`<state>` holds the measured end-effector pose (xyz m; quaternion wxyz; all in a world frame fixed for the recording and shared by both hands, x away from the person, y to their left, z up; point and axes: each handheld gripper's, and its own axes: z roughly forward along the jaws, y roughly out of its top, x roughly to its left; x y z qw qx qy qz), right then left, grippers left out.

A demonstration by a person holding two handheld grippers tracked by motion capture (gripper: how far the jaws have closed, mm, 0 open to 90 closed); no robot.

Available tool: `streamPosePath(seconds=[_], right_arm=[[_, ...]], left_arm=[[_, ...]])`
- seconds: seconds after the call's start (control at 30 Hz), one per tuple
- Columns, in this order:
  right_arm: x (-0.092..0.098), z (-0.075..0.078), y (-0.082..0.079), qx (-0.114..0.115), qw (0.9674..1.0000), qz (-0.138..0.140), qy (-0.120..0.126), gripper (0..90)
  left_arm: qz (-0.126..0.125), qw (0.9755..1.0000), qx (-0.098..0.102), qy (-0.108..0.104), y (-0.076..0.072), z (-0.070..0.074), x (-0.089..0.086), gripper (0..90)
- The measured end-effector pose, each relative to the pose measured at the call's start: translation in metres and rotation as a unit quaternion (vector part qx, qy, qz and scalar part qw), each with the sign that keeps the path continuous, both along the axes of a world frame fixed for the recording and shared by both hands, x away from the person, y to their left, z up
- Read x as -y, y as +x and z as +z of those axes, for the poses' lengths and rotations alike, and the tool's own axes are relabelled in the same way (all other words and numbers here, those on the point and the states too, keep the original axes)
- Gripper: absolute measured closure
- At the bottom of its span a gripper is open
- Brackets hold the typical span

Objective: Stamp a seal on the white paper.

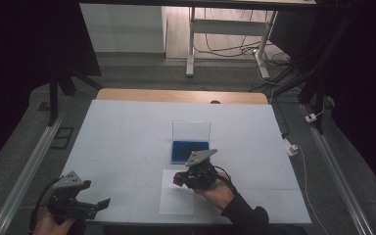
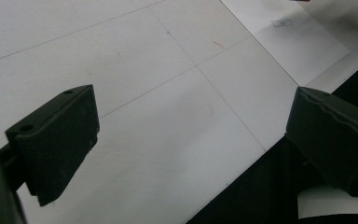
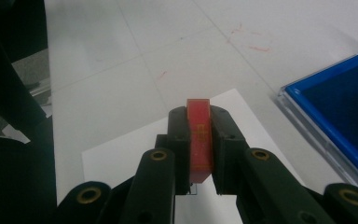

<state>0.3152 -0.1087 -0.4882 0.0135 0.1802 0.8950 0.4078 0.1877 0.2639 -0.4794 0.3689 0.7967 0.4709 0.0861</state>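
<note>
The right gripper (image 3: 199,140) has its matte black jaws closed flat against both faces of a thin, translucent red rectangular block (image 3: 199,135), which stands on edge above a plain white paper sheet (image 1: 176,193). Just beyond the sheet lies a shallow square case (image 1: 190,152) with a deep blue lining and a clear, glossy plastic lid standing upright. The left gripper (image 1: 90,204) hovers at the near-left corner of the smooth white table (image 1: 127,137), its blocky, wedge-shaped jaws spread wide apart with nothing between them.
</note>
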Motion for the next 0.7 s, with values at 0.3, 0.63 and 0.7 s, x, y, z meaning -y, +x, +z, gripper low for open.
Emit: streamPosePath(seconds=[0.3, 0.63, 0.7], right_arm=[[0.007, 0.009, 0.006, 0.009, 0.9998, -0.014, 0.009, 79.9], [0.015, 0.017, 0.012, 0.015, 0.9993, -0.027, 0.021, 79.9], [0.016, 0.018, 0.012, 0.016, 0.9992, -0.029, 0.021, 80.0]], left_arm=[[0.0, 1.0, 0.001, 0.0, 0.0, 0.0, 0.0, 3.0], [0.0, 1.0, 0.0, 0.0, 0.0, 0.0, 0.0, 3.0], [0.0, 1.0, 0.0, 0.0, 0.0, 0.0, 0.0, 3.0]])
